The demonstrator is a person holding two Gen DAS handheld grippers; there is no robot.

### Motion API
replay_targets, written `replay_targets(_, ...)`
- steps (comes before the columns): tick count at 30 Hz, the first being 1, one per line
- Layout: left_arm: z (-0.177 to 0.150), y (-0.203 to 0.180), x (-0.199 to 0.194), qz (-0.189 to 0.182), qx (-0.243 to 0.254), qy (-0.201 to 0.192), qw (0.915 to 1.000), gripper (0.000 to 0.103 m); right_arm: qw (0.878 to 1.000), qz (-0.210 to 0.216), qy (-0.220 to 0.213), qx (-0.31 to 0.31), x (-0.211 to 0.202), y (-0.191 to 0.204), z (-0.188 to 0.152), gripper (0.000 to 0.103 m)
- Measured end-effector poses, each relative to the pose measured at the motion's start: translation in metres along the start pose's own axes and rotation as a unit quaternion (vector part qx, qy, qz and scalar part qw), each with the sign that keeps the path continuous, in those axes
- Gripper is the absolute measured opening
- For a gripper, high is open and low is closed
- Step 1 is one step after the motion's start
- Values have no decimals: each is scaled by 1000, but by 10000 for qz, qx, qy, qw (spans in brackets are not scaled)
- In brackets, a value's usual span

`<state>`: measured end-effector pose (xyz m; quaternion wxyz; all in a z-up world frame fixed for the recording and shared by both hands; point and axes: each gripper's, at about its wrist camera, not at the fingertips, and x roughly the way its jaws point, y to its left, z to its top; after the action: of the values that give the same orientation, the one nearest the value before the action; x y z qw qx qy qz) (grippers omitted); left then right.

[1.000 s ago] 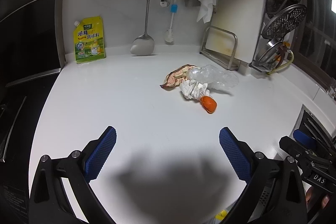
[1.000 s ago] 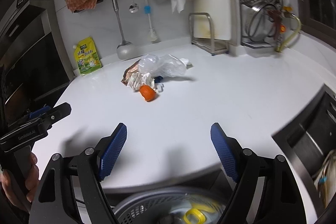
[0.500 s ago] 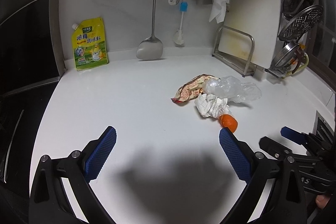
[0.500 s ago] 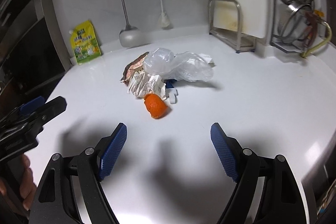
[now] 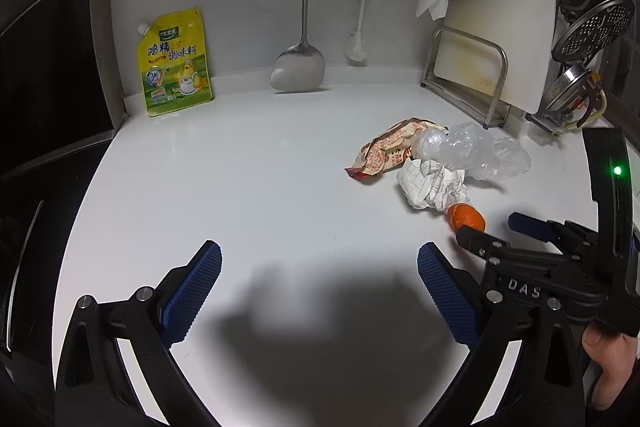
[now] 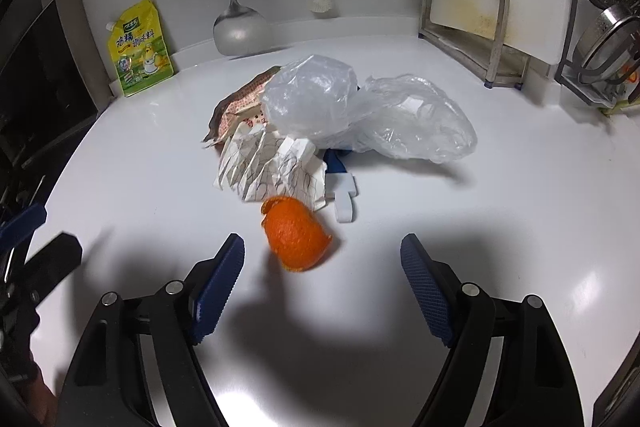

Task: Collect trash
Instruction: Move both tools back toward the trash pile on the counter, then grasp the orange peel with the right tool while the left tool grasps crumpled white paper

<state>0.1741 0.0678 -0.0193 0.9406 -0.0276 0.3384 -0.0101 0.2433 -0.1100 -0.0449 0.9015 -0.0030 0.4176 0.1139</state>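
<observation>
White countertop (image 6: 500,227) fills both views, backed by a wall rail of hanging utensils along the top of the frame, with a yellow seasoning pouch (image 5: 175,63) at upper left. Mid-frame in the right wrist view lies the trash pile: a clear plastic bag (image 6: 372,115), a printed wrapper (image 6: 236,105), crumpled paper (image 6: 272,171) and, nearest the camera, an orange peel (image 6: 296,235). All of it looks light and soft; the bag is likely slippery and best pinched at a bunched fold, while the peel is a springy shell to squeeze across its curved sides. The right gripper (image 6: 322,269) is spread wide and empty, the peel just ahead of its fingers. The left gripper (image 5: 320,287) is also wide open and empty, well apart from the pile. Only the right view shows a small blue-and-white piece (image 6: 340,183) beside the paper; only the left shows the person's hand (image 5: 604,359).
</observation>
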Motion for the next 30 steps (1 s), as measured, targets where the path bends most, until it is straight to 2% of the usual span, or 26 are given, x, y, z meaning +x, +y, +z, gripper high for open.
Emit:
replay_targets(1, 0, 0, 1, 2, 3, 14, 10000, 97, 10000, -10, 3, -18, 1, 0, 2, 76)
replay_targets(3, 0, -1, 2, 3, -2, 34, 10000, 97, 9999, 19, 92, -95, 6, 3, 5, 60)
replay_targets(7, 3, -5, 5, -43, -8, 77, 10000, 97, 9992, 58, 283, -279, 15, 9, 5, 38)
replay_targets(8, 4, -7, 5, -43, 1, 83, 10000, 97, 9991, 86, 288, -308, 15, 10, 5, 28)
replay_targets(11, 6, -12, 7, -64, 25, 111, 9999, 97, 9990, 213, 211, -323, 10, 9, 5, 21)
replay_targets(18, 12, -29, 12, -202, 29, 167, 9997, 97, 9991, 397, 83, -142, -10, -21, -2, 18)
replay_targets(22, 18, -45, 20, -365, -2, 223, 9991, 97, 9993, 361, -21, 77, -21, -57, -5, 18)
replay_targets(30, 31, -80, 43, -202, 266, 300, 9990, 97, 9968, 493, -242, 577, -35, -104, -11, 18)
